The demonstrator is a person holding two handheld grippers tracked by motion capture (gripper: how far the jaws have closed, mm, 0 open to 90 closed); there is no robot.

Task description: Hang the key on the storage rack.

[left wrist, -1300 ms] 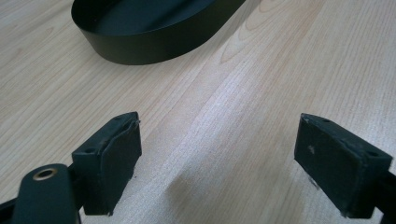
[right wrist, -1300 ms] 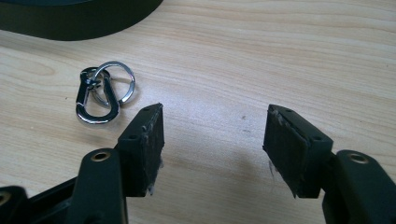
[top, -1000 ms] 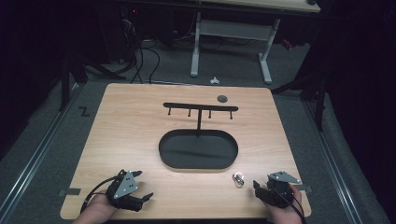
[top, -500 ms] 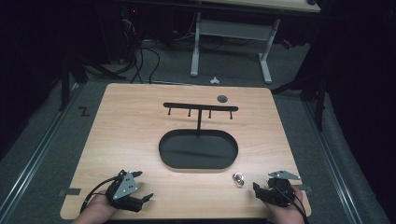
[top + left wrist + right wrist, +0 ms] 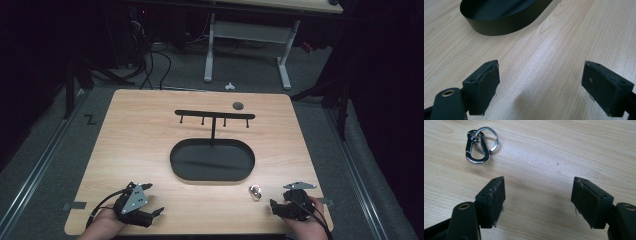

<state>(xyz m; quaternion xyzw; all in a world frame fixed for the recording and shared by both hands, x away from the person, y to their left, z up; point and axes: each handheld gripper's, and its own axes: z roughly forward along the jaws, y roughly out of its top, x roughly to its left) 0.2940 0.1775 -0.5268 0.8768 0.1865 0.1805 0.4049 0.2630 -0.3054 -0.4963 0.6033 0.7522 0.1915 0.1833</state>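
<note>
Lying flat on the wooden surface [image 5: 150, 150], the carabiner [image 5: 476, 149] with its key ring [image 5: 487, 137] sits near the front edge, just ahead of the right gripper [image 5: 537, 200] and off to the left of its fingers [image 5: 492, 201] in the right gripper view. Nothing touches it: the clip and the ring rest apart from both pads, outside the gap between them. In the high view the carabiner [image 5: 255, 192] lies just left of the right gripper [image 5: 276, 206] and in front of the tray [image 5: 212, 176].

The right gripper's fingers stand wide apart, having just been opening, with only bare wood between them. A hand [image 5: 305, 225] holds that gripper at the surface's front right corner.

The black oval tray sits in the middle of the surface, with a black rack [image 5: 214, 116] of small pegs standing behind it and a dark round disc [image 5: 238, 105] beyond that.

At the front left, the left gripper [image 5: 155, 214] rests low over the surface, well apart from the carabiner. Its fingers [image 5: 482, 86] are also spread wide over bare wood, and the tray's wall [image 5: 506, 23] lies ahead of them.
</note>
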